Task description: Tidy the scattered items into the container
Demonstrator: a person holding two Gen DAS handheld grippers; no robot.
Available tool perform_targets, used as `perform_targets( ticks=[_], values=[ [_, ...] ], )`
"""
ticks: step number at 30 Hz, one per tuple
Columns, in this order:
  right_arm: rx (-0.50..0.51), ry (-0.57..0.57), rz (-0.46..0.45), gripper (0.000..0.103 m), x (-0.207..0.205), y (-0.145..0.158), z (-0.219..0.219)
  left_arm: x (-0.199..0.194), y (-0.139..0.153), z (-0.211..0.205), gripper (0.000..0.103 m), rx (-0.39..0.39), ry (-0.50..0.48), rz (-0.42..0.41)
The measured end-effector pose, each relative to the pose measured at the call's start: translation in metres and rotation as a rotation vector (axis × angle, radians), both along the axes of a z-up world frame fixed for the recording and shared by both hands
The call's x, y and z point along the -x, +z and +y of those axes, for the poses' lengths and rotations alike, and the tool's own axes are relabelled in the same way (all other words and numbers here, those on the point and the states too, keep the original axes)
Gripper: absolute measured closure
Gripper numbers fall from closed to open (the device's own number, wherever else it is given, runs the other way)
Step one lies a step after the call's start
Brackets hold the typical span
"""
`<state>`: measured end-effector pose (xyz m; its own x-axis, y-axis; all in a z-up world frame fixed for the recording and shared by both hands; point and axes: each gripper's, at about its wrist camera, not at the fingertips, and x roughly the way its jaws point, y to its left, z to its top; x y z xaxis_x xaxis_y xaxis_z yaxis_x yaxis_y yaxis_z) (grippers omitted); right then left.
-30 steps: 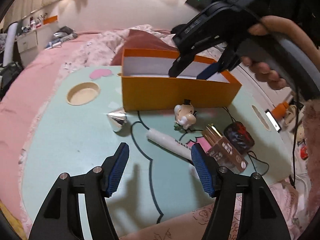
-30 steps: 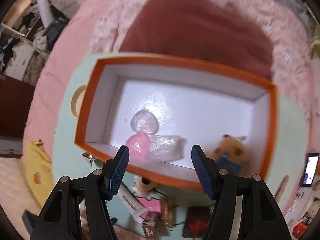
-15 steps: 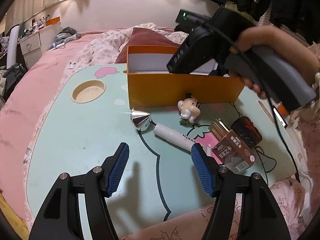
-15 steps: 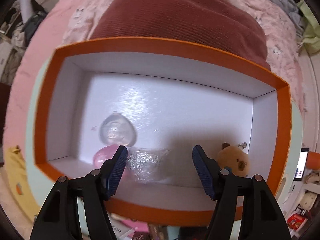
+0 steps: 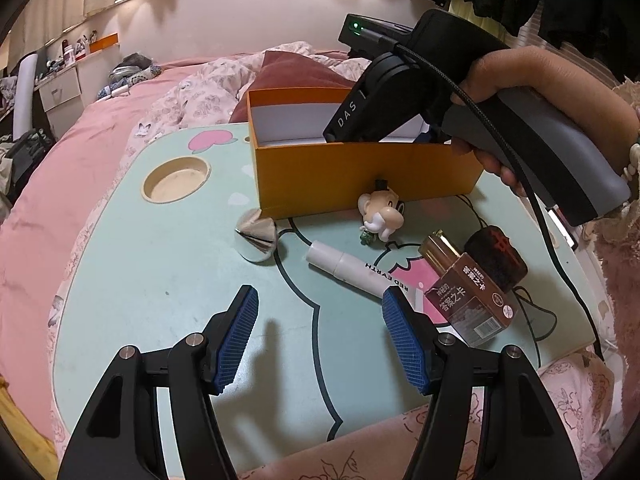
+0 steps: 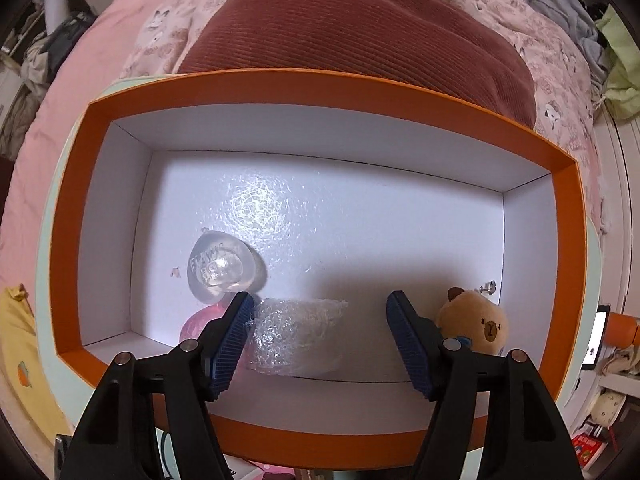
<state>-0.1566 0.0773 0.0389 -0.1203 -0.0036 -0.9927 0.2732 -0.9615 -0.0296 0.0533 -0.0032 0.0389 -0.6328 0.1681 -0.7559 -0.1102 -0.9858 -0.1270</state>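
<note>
Left wrist view. Left tongs [image 5: 320, 334] open, nothing between the blue pads, hovering over the mint-green desk [image 5: 160, 280]. Landmark: orange box [image 5: 360, 176], standing toward the far side of the desk. Just in front of the box's left corner: silver cone [image 5: 258, 236], lying on its side. In front of the box's middle, nearly touching its wall: small white figurine [image 5: 380, 214]. Nearer than the figurine: white tube [image 5: 352, 268], lying at a slant. Right of the tube: brown carton [image 5: 468, 296] with a gold end, and a dark red pouch [image 5: 496, 258] just behind it. Left of the box: round recess [image 5: 176, 178] set in the desk. Behind the box: dark red pillow [image 5: 288, 76] on a pink bed [image 5: 80, 128]. Above the box's right half: a hand [image 5: 532, 88] holding the right tongs, tips lowered inside the box and hidden by its front wall.

Right wrist view. Right tongs [image 6: 320, 340] pointing down into the orange box [image 6: 320, 88], jaws opening, nothing gripped. On the white floor of the box, between and below the pads: crumpled clear wrap [image 6: 300, 332]. Left of the wrap: clear egg-shaped item [image 6: 220, 270] and, partly hidden by the left finger, a pink item [image 6: 200, 322]. Right of the wrap, at the box's right wall: brown plush toy [image 6: 476, 320].
</note>
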Motion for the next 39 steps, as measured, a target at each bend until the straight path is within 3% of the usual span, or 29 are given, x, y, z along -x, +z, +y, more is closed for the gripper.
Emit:
perform_targets(
  ticks=[8,15,20,25,30,31,34,39],
  values=[
    [0.072,0.008,0.021,0.035,0.0,0.023,-0.015,0.003,-0.003,0.0,0.038,0.004,0.0,-0.006],
    [0.047,0.069,-0.042,0.035,-0.005,-0.004,-0.03,0.004,-0.004,0.0,0.038,0.01,-0.002,-0.011],
    [0.005,0.087,-0.033,0.038,-0.005,-0.002,-0.034,0.002,-0.004,-0.002,0.038,0.001,0.006,-0.009],
    [0.005,0.089,-0.036,0.064,-0.01,0.005,-0.034,0.002,-0.004,-0.002,0.038,-0.001,0.006,-0.008],
    [-0.012,0.097,-0.022,0.072,-0.016,0.01,-0.033,0.001,-0.003,-0.002,0.038,0.0,0.007,-0.002],
    [-0.014,0.098,-0.02,0.083,-0.017,0.011,-0.032,0.0,-0.003,-0.002,0.038,0.0,0.007,-0.001],
    [-0.014,0.103,-0.024,0.089,-0.018,0.011,-0.032,0.0,-0.003,-0.002,0.038,-0.001,0.008,0.0],
    [-0.024,0.108,0.005,0.09,-0.02,0.014,-0.032,0.0,-0.003,-0.003,0.038,-0.004,0.009,0.0]
  ],
)
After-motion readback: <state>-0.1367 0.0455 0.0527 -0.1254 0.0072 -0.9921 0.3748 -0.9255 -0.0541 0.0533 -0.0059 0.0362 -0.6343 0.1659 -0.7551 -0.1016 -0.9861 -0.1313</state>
